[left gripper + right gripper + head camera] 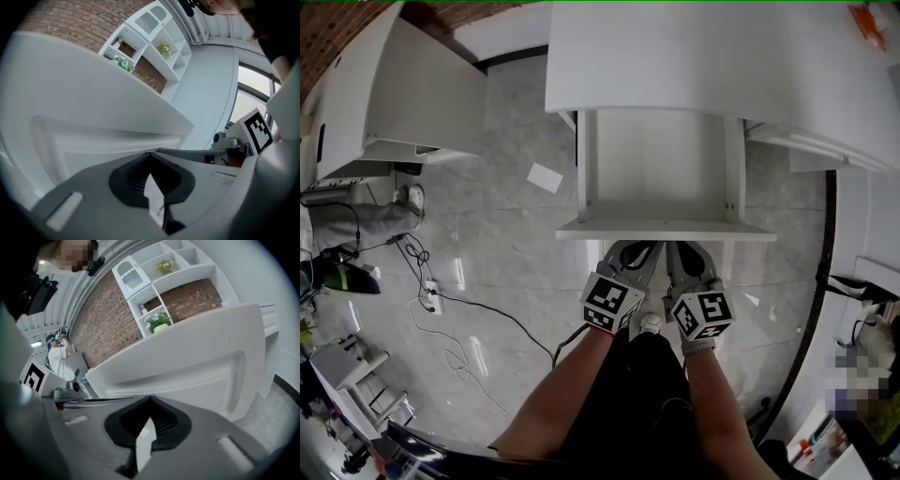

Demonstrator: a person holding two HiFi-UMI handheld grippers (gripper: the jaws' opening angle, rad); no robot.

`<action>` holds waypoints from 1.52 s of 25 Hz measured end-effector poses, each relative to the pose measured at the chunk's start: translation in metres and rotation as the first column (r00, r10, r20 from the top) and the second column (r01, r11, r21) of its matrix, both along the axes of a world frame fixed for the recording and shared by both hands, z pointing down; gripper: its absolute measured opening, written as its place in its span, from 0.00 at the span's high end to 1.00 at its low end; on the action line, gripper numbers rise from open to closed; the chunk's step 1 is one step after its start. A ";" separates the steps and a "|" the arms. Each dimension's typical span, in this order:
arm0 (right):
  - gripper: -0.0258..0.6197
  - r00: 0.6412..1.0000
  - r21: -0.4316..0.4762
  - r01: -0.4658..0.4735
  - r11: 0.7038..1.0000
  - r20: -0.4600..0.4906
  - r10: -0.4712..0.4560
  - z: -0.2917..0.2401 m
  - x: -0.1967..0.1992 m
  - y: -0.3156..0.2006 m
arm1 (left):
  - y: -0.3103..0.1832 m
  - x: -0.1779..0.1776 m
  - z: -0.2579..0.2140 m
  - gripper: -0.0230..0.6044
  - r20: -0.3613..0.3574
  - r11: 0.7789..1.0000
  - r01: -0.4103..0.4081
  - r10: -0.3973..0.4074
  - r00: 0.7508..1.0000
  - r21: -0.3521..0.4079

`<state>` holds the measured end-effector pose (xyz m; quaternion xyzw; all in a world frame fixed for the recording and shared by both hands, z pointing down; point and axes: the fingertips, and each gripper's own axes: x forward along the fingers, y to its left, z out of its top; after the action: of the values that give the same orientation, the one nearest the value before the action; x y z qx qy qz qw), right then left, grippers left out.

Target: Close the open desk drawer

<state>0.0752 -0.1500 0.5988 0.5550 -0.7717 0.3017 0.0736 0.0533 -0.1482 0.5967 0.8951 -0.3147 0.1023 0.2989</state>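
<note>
The white desk (712, 66) has its drawer (661, 173) pulled out toward me, and its inside looks empty. The drawer's front panel (666, 231) runs across just ahead of both grippers. My left gripper (630, 255) and right gripper (684, 255) sit side by side, tips against the panel's outer face. In the left gripper view the shut jaws (150, 153) meet right under the white panel (93, 140). In the right gripper view the gripper (150, 398) is also shut, under the same panel (187, 364). Neither holds anything.
A second white cabinet (403, 94) stands at the left. Cables (441, 300) and a white sheet (545, 177) lie on the marble floor. A wall shelf with plants (159, 319) hangs on the brick wall. My legs are directly below the grippers.
</note>
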 end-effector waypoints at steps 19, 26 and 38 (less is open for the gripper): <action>0.96 1.000 0.057 -0.007 0.998 0.024 0.005 0.000 0.005 -0.040 | -0.042 -0.001 0.007 0.96 0.019 0.998 0.048 -0.049 0.999 0.042; 0.96 1.000 0.056 -0.002 0.998 0.028 0.000 -0.001 0.009 -0.056 | -0.058 -0.002 0.006 0.96 0.029 0.996 0.074 -0.076 0.997 0.049; 0.96 0.999 0.062 0.015 0.998 0.039 -0.017 -0.001 0.011 -0.086 | -0.089 -0.001 0.005 0.96 0.016 0.992 0.119 -0.120 0.993 0.047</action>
<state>0.0859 -0.2356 0.5977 0.5448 -0.7863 0.2881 0.0437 0.0518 -0.2371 0.6017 0.8803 -0.3729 0.0854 0.2807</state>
